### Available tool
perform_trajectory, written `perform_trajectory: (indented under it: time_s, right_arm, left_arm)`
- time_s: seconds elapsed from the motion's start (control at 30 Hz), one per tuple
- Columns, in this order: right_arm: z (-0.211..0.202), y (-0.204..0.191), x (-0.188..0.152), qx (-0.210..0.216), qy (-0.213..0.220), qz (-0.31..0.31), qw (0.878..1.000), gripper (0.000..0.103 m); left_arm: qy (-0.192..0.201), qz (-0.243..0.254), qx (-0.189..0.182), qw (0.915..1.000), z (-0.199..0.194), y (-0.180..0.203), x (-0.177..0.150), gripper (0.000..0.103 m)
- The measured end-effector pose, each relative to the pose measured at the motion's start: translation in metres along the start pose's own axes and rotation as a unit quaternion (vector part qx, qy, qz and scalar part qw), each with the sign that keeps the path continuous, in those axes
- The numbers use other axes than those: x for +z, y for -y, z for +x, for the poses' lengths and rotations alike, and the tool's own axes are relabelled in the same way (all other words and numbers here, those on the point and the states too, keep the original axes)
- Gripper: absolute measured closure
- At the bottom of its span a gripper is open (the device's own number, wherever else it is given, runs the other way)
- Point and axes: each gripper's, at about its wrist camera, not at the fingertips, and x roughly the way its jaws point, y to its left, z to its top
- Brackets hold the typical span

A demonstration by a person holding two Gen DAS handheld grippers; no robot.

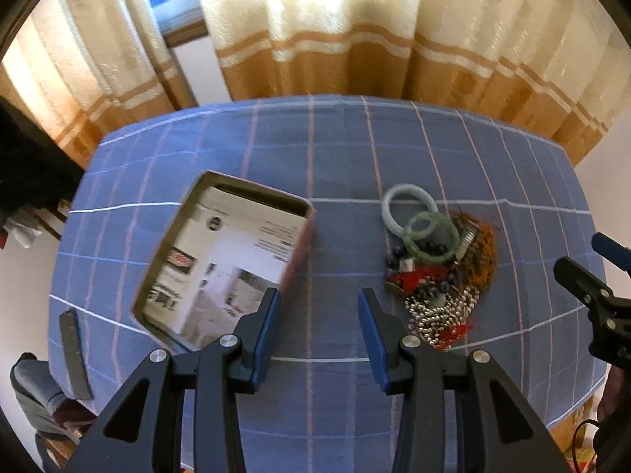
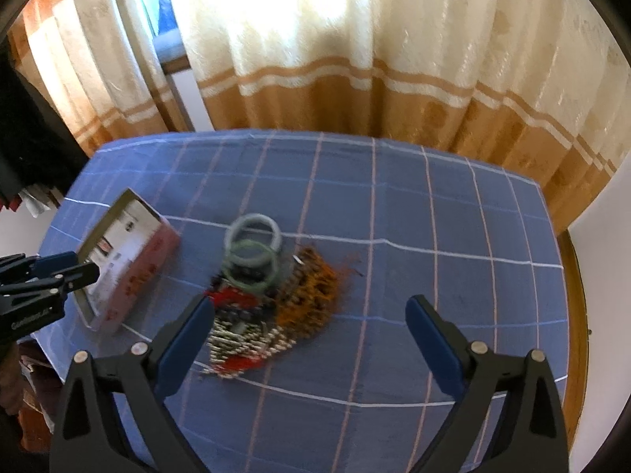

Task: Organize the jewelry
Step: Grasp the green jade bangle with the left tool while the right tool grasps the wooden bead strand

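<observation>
Blue checked tablecloth point(image 1: 335, 149) carries, at left, an open red box point(image 1: 221, 260) lined with printed paper. Left gripper point(image 1: 320, 299) hovers above bare cloth, jaws apart, empty. To its right lies the jewelry pile point(image 1: 437, 268): pale bangle point(image 1: 410, 209), green bangle point(image 1: 432, 236), silver chains, orange and red beads. Right gripper point(image 2: 309, 311) hovers nearby, jaws wide apart, empty.

Black fingers point(image 1: 256, 339) with blue pads; silver round screws point(image 1: 230, 341)

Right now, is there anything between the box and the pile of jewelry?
No, only bare blue checked tablecloth lies between the open box and the jewelry pile. The left wrist view shows it best.
</observation>
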Motion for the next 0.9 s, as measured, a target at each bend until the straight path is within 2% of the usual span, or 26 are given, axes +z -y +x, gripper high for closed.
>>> perform_trajectory:
  time_s: [0.23, 0.4, 0.5, 0.57, 0.7, 0.77, 0.9]
  right_arm:
    - [0.034, 0.011, -0.009, 0.024, -0.045, 0.001, 0.999, 0.018]
    - [0.054, 0.014, -0.007, 0.044, -0.061, -0.005, 0.997, 0.027]
    - [0.064, 0.013, -0.002, 0.054, -0.058, -0.008, 0.997, 0.029]
    - [0.072, 0.011, 0.003, 0.060, -0.062, -0.011, 0.996, 0.036]
    - [0.086, 0.006, 0.011, 0.064, -0.063, -0.013, 0.996, 0.040]
    - [0.094, 0.006, 0.015, 0.071, -0.068, -0.011, 0.995, 0.049]
    - [0.105, 0.002, 0.015, 0.070, -0.074, -0.023, 0.995, 0.056]
  left_arm:
    - [-0.024, 0.027, -0.022, 0.9991, 0.036, 0.029, -0.006, 0.062]
    - [-0.040, 0.023, -0.036, 0.9983, 0.054, 0.035, -0.009, 0.062]
    - [-0.046, 0.022, -0.034, 0.9981, 0.063, 0.038, -0.009, 0.062]
    - [-0.049, 0.021, -0.031, 0.9981, 0.068, 0.038, -0.007, 0.062]
    - [-0.048, 0.013, -0.028, 0.9984, 0.076, 0.038, 0.004, 0.062]
    - [-0.046, 0.010, -0.028, 0.9985, 0.078, 0.038, 0.009, 0.062]
    - [-0.044, 0.009, -0.029, 0.9986, 0.084, 0.039, 0.019, 0.061]
